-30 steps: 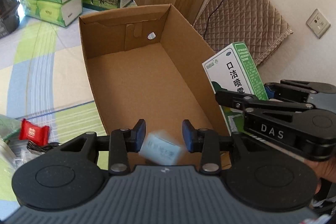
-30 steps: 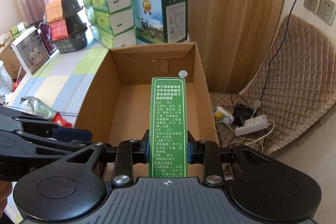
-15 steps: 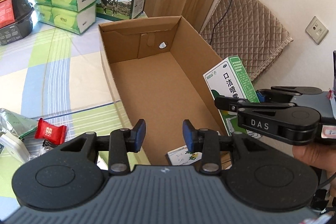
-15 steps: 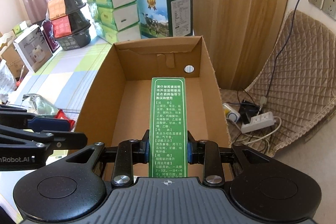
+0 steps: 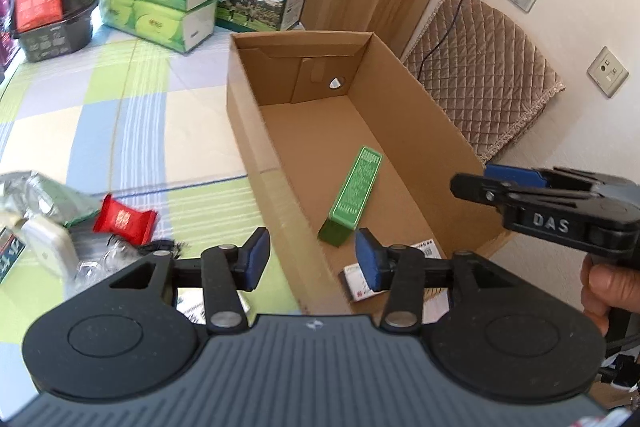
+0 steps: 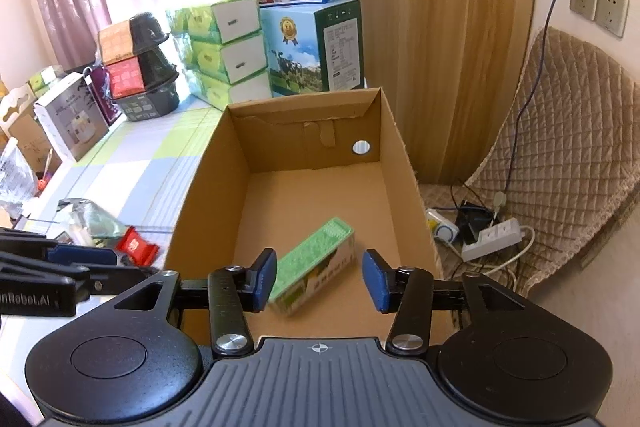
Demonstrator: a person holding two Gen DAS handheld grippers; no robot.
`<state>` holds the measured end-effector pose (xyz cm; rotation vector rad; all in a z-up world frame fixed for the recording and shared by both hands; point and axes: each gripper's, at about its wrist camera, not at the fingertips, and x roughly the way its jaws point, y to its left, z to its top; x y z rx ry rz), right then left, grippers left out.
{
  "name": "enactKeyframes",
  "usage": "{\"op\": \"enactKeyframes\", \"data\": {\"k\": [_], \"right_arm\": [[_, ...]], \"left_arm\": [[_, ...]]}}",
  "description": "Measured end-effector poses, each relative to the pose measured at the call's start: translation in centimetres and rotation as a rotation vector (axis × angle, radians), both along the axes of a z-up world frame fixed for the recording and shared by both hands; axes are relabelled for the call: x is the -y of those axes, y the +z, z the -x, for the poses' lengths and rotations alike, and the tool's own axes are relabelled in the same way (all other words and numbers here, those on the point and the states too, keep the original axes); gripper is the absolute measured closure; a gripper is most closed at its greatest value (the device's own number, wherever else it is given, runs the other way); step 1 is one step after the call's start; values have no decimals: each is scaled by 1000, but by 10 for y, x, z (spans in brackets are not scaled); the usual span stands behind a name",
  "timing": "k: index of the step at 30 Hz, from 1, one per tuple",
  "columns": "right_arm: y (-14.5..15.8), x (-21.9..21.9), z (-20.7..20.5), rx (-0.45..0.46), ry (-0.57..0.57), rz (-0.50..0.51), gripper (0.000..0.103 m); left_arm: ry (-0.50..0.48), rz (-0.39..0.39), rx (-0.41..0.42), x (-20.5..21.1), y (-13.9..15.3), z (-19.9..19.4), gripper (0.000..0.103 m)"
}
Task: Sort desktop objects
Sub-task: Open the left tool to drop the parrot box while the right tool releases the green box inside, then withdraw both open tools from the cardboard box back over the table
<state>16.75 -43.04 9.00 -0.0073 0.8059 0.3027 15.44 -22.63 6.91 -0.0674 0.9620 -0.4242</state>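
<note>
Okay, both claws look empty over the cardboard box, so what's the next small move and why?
Probably swing the left claw toward the red packet on the checked tablecloth. The green box already lies inside the cardboard box, both claws are open and hold nothing, and the red packet is among the loose things left of the box, nearer the left claw than the right claw.
</note>
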Motion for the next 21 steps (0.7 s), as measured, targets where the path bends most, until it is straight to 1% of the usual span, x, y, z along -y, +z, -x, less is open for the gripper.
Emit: {"op": "enactKeyframes", "data": {"k": [9, 11, 14, 17, 19, 20, 21], "right_arm": [[3, -15, 46, -15, 13, -12, 43], [4, -18, 56, -16, 9, -4, 34], [5, -24, 71, -21, 10, 0, 26], [6, -29, 83, -21, 10, -5, 19], [6, -35, 90, -20, 16, -7, 16], [6, -38, 94, -21, 22, -8, 14], [6, -41, 97, -23, 29, -9, 13]], "left_arm": [[37, -8, 23, -32, 10, 30, 56], [40, -14, 33, -38, 13, 37, 55], [46, -18, 43, -46, 16, 46, 51], [49, -17, 52, -55, 18, 56, 46], [57, -19, 61, -62, 19, 63, 40], [58, -20, 64, -65, 19, 66, 39], [60, -22, 69, -69, 20, 69, 36]]}}
